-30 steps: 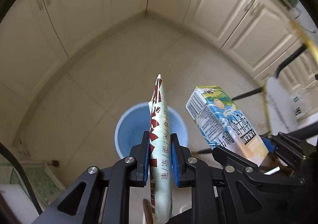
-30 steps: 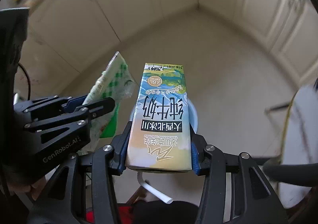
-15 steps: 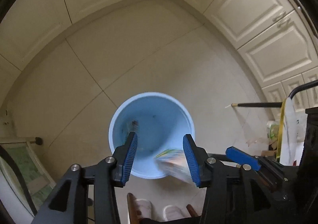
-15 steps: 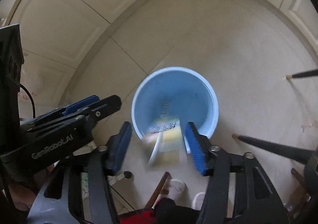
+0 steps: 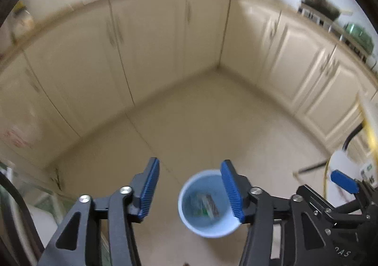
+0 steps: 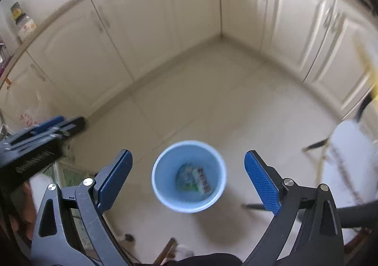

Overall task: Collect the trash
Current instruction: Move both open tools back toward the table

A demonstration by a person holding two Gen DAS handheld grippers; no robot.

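A light blue bin (image 5: 208,228) stands on the tiled floor; it also shows in the right wrist view (image 6: 189,202). Inside it lie the wrapper and the milk carton (image 6: 193,178), also visible in the left wrist view (image 5: 204,204). My left gripper (image 5: 190,189) is open and empty, held above and slightly left of the bin. My right gripper (image 6: 187,181) is open wide and empty, straight above the bin. The right gripper also shows at the right edge of the left wrist view (image 5: 342,181), and the left gripper at the left of the right wrist view (image 6: 45,131).
Cream cabinets (image 6: 165,18) line the walls around a corner. A chair with dark legs and white cloth (image 6: 349,148) stands at the right. A glass-topped piece (image 5: 28,197) is at the lower left. Feet in slippers (image 6: 184,250) show at the bottom.
Both grippers opened and dropped the wrapper and the milk carton into the bin. Both then rose and tilted up, so the bin looks smaller and the cabinets and counter show.
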